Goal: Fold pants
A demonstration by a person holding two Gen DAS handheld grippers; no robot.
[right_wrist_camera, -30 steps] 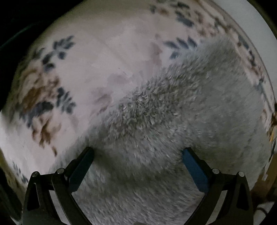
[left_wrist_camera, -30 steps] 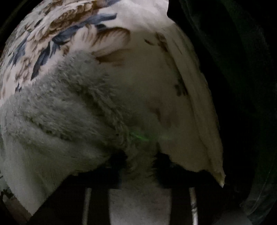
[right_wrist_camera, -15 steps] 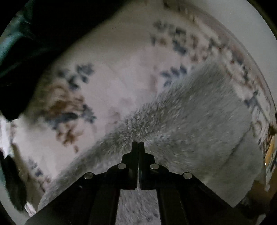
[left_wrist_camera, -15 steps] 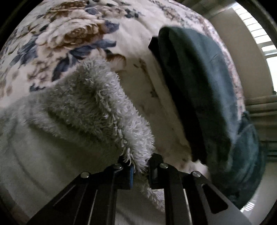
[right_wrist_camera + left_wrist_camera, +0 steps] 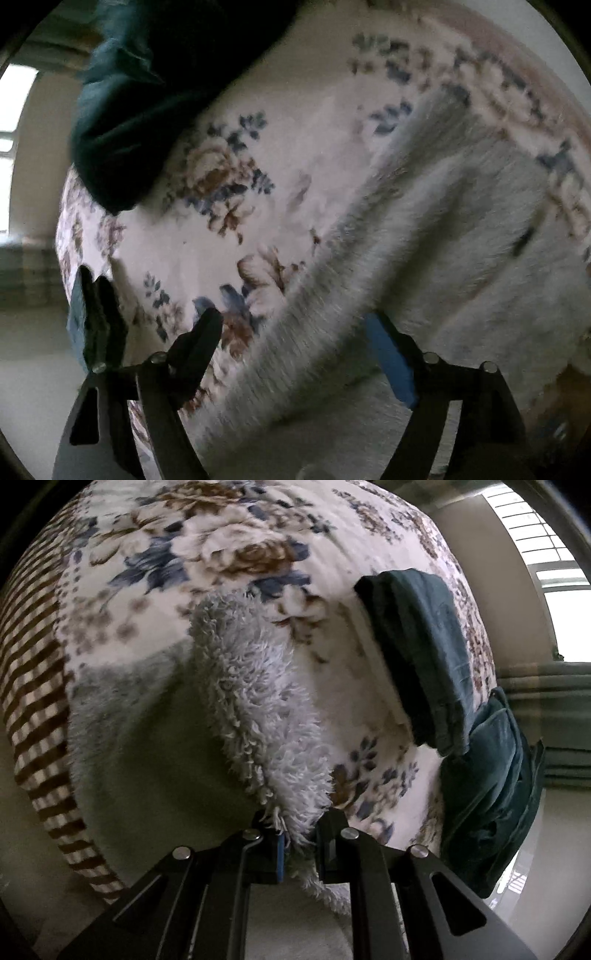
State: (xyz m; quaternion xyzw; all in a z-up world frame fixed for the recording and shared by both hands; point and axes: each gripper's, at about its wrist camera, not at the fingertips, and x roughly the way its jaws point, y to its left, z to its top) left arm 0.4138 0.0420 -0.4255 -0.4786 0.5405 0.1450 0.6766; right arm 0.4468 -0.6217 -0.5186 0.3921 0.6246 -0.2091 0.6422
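Note:
The fluffy grey pants (image 5: 255,709) lie on a floral bedspread (image 5: 229,550). My left gripper (image 5: 299,834) is shut on a raised edge of the pants, which stands up in a fold above the bed. In the right wrist view the pants (image 5: 443,258) spread across the right half of the bed. My right gripper (image 5: 295,339) is open and empty, its jaws wide apart just above the pants' edge.
Dark teal folded clothes (image 5: 421,638) lie on the bed to the right, with more teal fabric (image 5: 491,786) at the bed's edge. They also show in the right wrist view (image 5: 140,110). A bright window (image 5: 554,572) is beyond. A checked border (image 5: 33,686) edges the bed.
My left gripper has lifted the pinched pants edge higher off the bed. My right gripper was shut half a second ago and has opened wide and drawn back.

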